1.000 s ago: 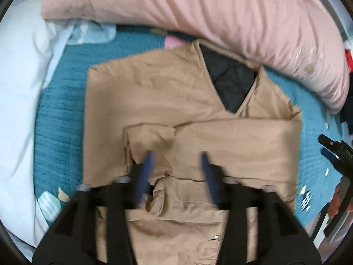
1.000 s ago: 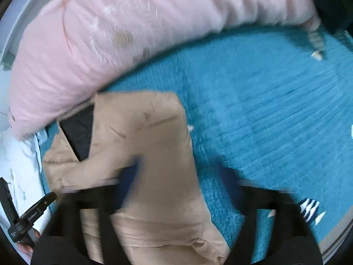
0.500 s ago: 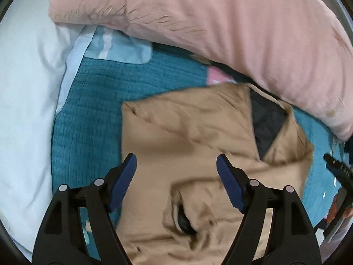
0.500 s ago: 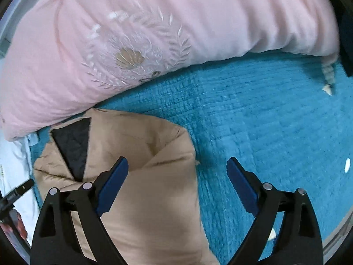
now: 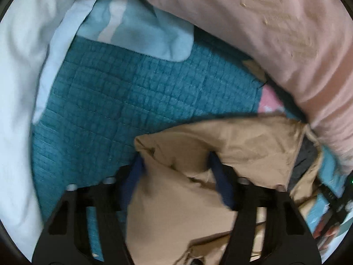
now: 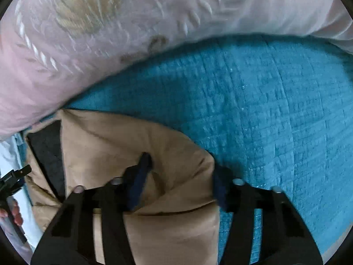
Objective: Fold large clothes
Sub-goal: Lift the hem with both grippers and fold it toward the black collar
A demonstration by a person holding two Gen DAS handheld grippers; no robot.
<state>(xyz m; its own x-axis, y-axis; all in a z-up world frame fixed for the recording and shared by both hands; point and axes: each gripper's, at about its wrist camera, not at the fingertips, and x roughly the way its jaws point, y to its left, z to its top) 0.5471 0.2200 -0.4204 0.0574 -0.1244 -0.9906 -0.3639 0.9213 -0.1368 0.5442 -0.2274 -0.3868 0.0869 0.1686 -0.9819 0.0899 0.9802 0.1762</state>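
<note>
Item: tan garment [image 5: 231, 141], on bed beside pink pillow [image 5: 286, 44]. Step: I pinch both top corners; left gripper [image 5: 176, 161] and right gripper [image 6: 181, 167] fingers closing on cloth. Next: lift evenly, fold over.

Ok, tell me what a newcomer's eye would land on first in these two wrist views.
First, the tan garment bunched on the teal quilt, with the left gripper and the right gripper each closing over a top corner of it, fabric between the jaws. Next, the big pink pillow pressing along the garment's far edge, its embroidered emblem clear in the right wrist view. White bedding fills the left side of the left wrist view.
</note>
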